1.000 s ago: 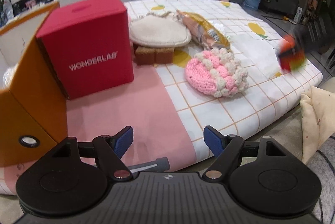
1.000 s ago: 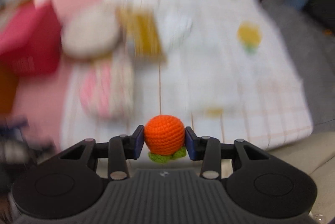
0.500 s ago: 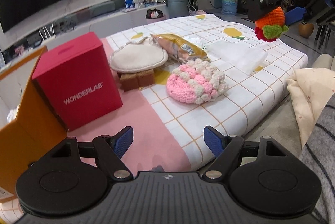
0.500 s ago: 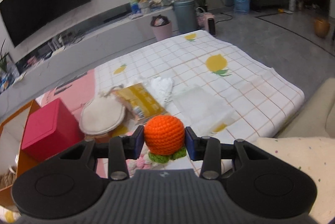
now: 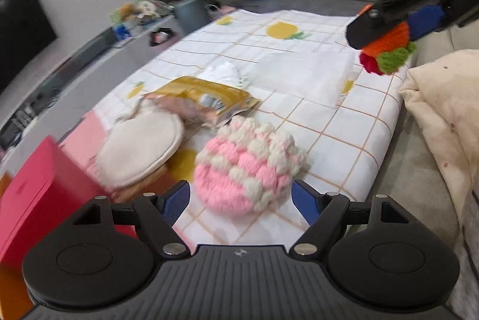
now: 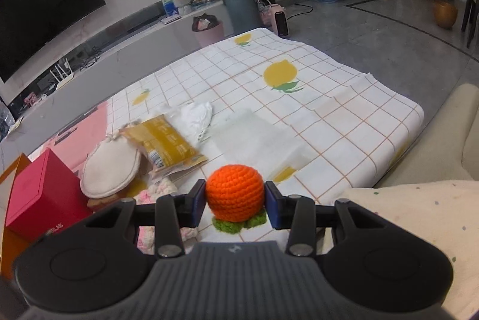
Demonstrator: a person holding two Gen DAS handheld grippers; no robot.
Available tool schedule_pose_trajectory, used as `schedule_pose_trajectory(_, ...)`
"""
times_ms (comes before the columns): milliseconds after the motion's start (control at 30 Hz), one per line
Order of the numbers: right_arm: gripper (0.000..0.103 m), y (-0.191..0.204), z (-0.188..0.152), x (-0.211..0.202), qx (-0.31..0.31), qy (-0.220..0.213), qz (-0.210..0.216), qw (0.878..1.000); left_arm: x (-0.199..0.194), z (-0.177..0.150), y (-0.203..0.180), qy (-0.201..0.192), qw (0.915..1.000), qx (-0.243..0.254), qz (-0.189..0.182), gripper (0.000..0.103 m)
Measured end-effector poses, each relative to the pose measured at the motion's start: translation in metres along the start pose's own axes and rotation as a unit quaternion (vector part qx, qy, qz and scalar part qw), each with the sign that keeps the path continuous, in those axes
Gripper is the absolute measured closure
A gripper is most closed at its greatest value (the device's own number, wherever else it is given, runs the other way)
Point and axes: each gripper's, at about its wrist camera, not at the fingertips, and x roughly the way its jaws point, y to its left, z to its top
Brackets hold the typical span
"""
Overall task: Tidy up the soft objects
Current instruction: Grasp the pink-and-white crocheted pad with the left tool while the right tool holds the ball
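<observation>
My right gripper [image 6: 235,201] is shut on an orange crocheted ball [image 6: 235,192] with green leaves, held in the air above the table's front right edge; it shows in the left wrist view [image 5: 389,50] at the upper right. My left gripper [image 5: 241,200] is open, its blue fingertips either side of a pink and cream crocheted pouch [image 5: 248,167] lying on the checked cloth. A cream round pad [image 5: 140,146] lies left of the pouch. The pouch is partly hidden behind my right gripper [image 6: 152,194].
A red box [image 5: 33,200] and an orange box [image 6: 12,179] stand at the left. A yellow snack packet [image 5: 206,98], a white crumpled bag [image 5: 224,73] and a folded white sheet [image 5: 302,74] lie mid-table. A cream cushion [image 5: 446,110] lies off the right edge.
My left gripper moved forward and right, bringing the pink pouch between its open fingers. My right gripper, still holding the orange ball, shifted little.
</observation>
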Motion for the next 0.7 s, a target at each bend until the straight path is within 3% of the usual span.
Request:
schedule_pose_trajectory(167,0.062,-0.007,0.002,0.001,0.016,0.001,-0.01,1.0,0.041,0.014,0.011,0.057,0.9957,0.001,-0.073,0.012)
schedule_pose_trajectory(367,0.062,-0.004,0.002,0.007,0.01,0.007,-0.011,1.0,0.062,0.018,0.025,0.056,0.9936,-0.004,-0.099,0.009)
schedule_pose_trajectory(533,0.062,0.003,0.001,0.011,-0.002,0.009,-0.02,1.0,0.062,0.019,0.021,0.029,0.9952,0.011,-0.093,0.002)
schedule_pose_trajectory(633,0.062,0.005,0.001,0.013,-0.006,0.01,-0.025,1.0,0.069,0.019,0.034,0.04,0.9896,-0.045,-0.131,0.006)
schedule_pose_trajectory(700,0.062,0.006,0.0,0.014,-0.01,0.013,-0.027,0.999,0.068,0.018,0.036,0.037,0.9902,-0.047,-0.126,0.011)
